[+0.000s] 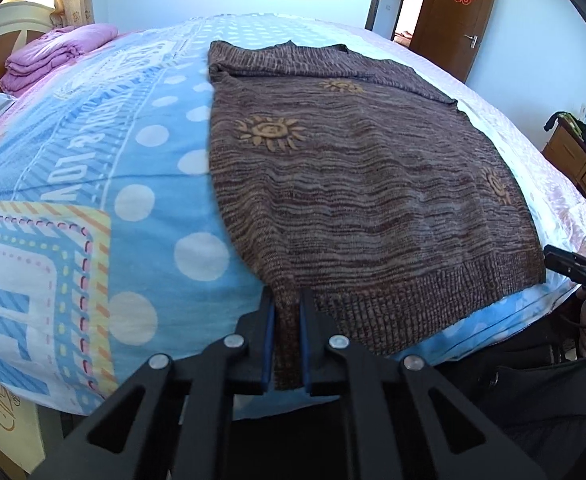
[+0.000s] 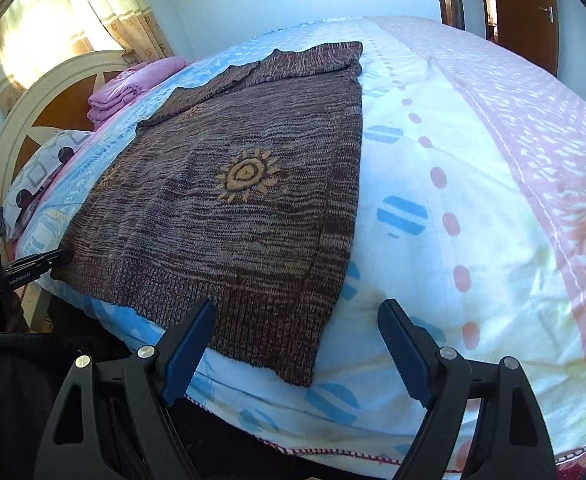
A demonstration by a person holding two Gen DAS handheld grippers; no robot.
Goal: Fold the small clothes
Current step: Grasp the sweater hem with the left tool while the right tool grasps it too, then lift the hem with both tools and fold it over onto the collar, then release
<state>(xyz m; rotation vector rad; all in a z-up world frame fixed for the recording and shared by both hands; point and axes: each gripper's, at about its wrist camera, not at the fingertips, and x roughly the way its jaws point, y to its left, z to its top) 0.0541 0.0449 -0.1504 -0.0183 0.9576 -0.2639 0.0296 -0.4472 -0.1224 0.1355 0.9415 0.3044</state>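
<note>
Your left gripper (image 1: pixel 287 308) jaws pinched on the brown knit sweater's (image 1: pixel 365 184) hem corner at six o'clock; your right gripper (image 2: pixel 297 320) jaws spread over the bed (image 2: pixel 473 168).

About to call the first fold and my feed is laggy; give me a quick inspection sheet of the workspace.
Surface: bed with a patterned blue, white and pink cover.
Job's things: brown knit sweater with sun motifs, spread flat, hem at the near edge.
Clutter: folded purple bedding and a patterned pillow near the headboard.
Grippers: left gripper shut on the sweater's near left hem corner; right gripper open, the near right hem corner between its fingers, not pinched.
Cables: nothing seen.
Surroundings: curtain, brown door, wooden drawers beside the bed.
</note>
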